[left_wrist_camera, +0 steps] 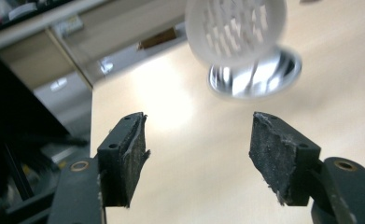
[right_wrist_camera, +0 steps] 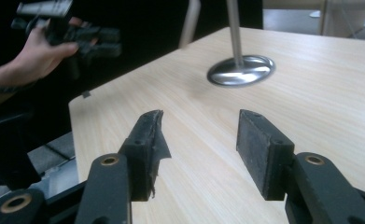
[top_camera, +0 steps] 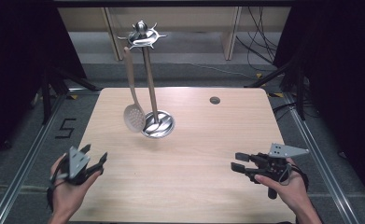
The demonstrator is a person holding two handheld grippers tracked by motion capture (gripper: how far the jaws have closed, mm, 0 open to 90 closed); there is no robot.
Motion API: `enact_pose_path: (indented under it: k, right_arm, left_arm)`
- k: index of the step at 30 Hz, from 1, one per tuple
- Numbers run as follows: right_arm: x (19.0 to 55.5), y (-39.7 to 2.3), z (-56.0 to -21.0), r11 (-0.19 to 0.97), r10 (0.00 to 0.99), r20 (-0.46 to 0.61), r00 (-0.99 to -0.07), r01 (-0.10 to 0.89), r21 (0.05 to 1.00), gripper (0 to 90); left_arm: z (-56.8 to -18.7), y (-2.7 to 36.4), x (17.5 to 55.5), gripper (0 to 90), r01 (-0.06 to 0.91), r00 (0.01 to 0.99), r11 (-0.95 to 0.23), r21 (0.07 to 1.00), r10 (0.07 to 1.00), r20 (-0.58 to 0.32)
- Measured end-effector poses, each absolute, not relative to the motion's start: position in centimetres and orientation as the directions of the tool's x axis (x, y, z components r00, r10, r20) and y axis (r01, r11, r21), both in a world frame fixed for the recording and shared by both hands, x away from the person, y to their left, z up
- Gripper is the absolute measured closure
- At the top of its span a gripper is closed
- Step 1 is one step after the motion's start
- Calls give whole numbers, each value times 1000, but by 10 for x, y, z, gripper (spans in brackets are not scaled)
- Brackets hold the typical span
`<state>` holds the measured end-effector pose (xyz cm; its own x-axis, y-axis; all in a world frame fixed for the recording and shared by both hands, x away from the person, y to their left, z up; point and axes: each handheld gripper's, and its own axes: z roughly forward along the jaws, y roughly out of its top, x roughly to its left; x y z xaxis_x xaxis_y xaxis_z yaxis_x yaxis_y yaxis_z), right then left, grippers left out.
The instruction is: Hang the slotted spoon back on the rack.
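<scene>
A metal utensil stand with a round shiny base rises from the middle of the wooden table. A pale slotted spoon hangs from its hooked top, bowl down beside the pole. My left gripper is at the table's near left edge, held in a hand, jaws open and empty. From the left gripper view the spoon's bowl hangs above the stand's base, beyond my pads. My right gripper hovers open and empty over the near right of the table.
A small round hole lies in the tabletop at the back right. Dark curtains and tripod legs flank the table. Cables trail across the floor behind it. In the right gripper view the other hand with its gripper shows at upper left.
</scene>
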<state>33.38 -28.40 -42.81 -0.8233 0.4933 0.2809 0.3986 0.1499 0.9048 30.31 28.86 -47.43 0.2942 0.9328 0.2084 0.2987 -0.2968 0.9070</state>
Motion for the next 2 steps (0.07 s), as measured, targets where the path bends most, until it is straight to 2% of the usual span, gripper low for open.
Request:
enact_pose_path:
  k: [1,2]
  right_arm:
    - [333,-285,-431,141,501,296,-813,414,899,501]
    - [332,-287,-434,135,511,304,-804,424,896,497]
  left_arm:
    - [-484,296,294,368,333,287,-253,908,945,158]
    - [-488,302,286,378,369,282,-172,913,957,66]
